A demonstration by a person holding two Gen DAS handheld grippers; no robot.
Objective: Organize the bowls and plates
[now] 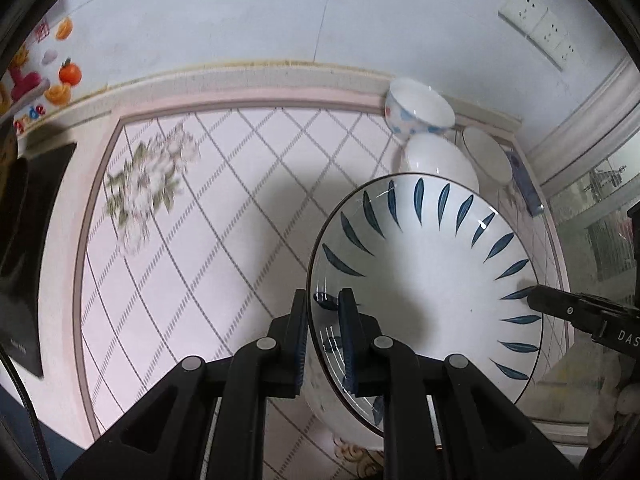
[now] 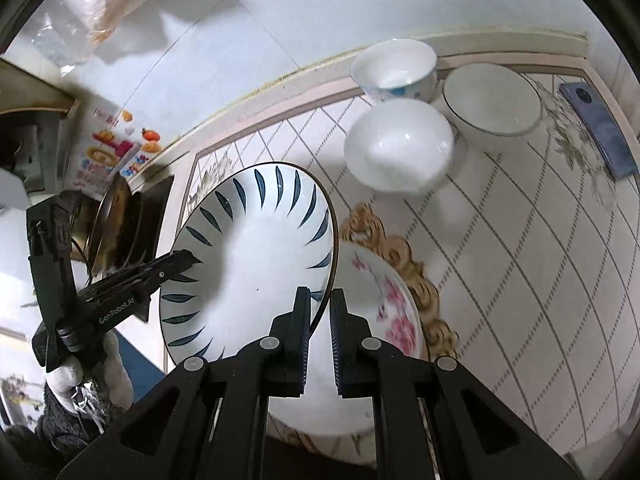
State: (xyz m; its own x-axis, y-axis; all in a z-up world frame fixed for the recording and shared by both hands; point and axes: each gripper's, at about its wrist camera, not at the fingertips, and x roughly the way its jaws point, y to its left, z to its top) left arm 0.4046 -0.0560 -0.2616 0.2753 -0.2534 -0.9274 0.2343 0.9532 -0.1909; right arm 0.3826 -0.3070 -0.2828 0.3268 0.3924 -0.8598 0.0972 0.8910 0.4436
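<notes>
A white plate with blue leaf marks [image 1: 420, 280] [image 2: 256, 256] hangs tilted above the table, held at opposite edges. My left gripper [image 1: 324, 300] is shut on its near rim and appears in the right wrist view as a black finger [image 2: 180, 260] on the plate's left edge. My right gripper [image 2: 320, 292] is shut on the rim at the other side, and its finger [image 1: 540, 300] shows at the plate's right edge. Below lies a plate with pink blossoms [image 2: 384, 304]. Three bowls stand at the back: blue-spotted [image 2: 394, 68], plain white [image 2: 400, 146], dark-rimmed [image 2: 492, 98].
A phone [image 2: 600, 128] lies by the dark-rimmed bowl at the table's right edge. A black appliance [image 1: 24, 240] and a pan [image 2: 120, 220] sit at the left. The tablecloth [image 1: 200, 220] has a diamond pattern, and the wall runs close behind the bowls.
</notes>
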